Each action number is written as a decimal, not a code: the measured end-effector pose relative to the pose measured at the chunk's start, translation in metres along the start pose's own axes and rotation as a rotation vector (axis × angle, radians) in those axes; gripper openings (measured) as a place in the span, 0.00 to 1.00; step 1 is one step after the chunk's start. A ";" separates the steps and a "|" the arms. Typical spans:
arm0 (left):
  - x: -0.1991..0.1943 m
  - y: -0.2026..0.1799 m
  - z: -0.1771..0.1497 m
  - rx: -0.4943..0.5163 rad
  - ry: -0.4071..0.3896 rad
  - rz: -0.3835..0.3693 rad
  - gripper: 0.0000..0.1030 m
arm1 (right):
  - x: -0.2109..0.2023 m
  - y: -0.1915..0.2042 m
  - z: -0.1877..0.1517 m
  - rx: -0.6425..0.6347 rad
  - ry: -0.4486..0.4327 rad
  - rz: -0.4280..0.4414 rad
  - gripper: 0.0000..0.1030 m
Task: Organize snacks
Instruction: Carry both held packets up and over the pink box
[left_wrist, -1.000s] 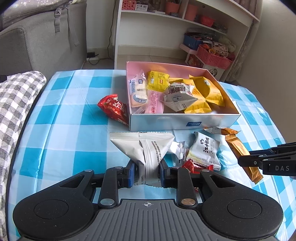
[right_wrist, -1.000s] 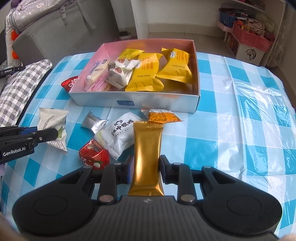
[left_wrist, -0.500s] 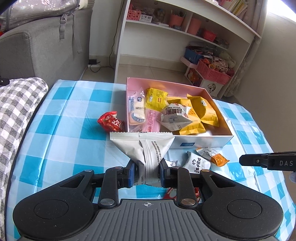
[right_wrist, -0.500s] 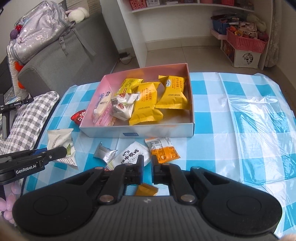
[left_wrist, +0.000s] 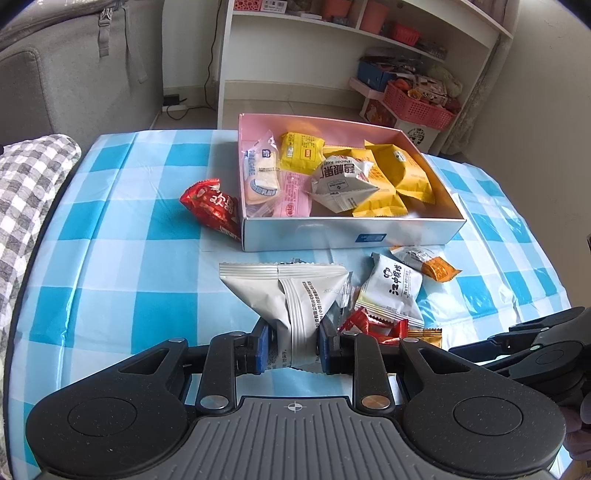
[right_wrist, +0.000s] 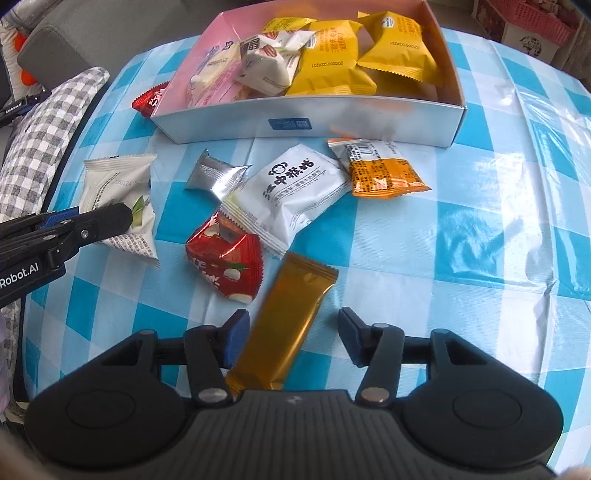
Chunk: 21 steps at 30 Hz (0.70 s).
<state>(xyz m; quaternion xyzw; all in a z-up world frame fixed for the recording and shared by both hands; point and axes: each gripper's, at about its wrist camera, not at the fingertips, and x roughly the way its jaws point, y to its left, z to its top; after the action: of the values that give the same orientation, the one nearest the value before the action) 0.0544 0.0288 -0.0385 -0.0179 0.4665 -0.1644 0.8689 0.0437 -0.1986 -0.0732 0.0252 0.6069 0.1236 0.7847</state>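
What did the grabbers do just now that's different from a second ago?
The right gripper has just been opening its jaws; the gold packet it held now lies loose between them on the table. The left gripper stays shut on the grey packet. The box hasn't moved.

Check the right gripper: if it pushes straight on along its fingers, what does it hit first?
Probably the gold bar packet, lying tilted between the open fingers of the right gripper. Beyond it, the checked tablecloth. Depth is unclear, so the cloth could come first.
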 end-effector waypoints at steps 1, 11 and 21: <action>0.000 0.000 -0.001 0.002 0.001 0.000 0.23 | 0.001 0.006 -0.001 -0.014 -0.003 -0.010 0.54; -0.009 0.009 -0.007 -0.001 0.000 -0.007 0.23 | 0.014 0.067 -0.026 -0.281 -0.073 -0.258 0.47; -0.017 0.020 -0.015 -0.017 0.001 -0.024 0.23 | 0.001 0.054 -0.030 -0.238 -0.081 -0.226 0.25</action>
<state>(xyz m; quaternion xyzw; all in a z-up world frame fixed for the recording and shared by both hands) 0.0388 0.0550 -0.0367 -0.0309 0.4682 -0.1706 0.8665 0.0063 -0.1494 -0.0721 -0.1311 0.5550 0.1044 0.8148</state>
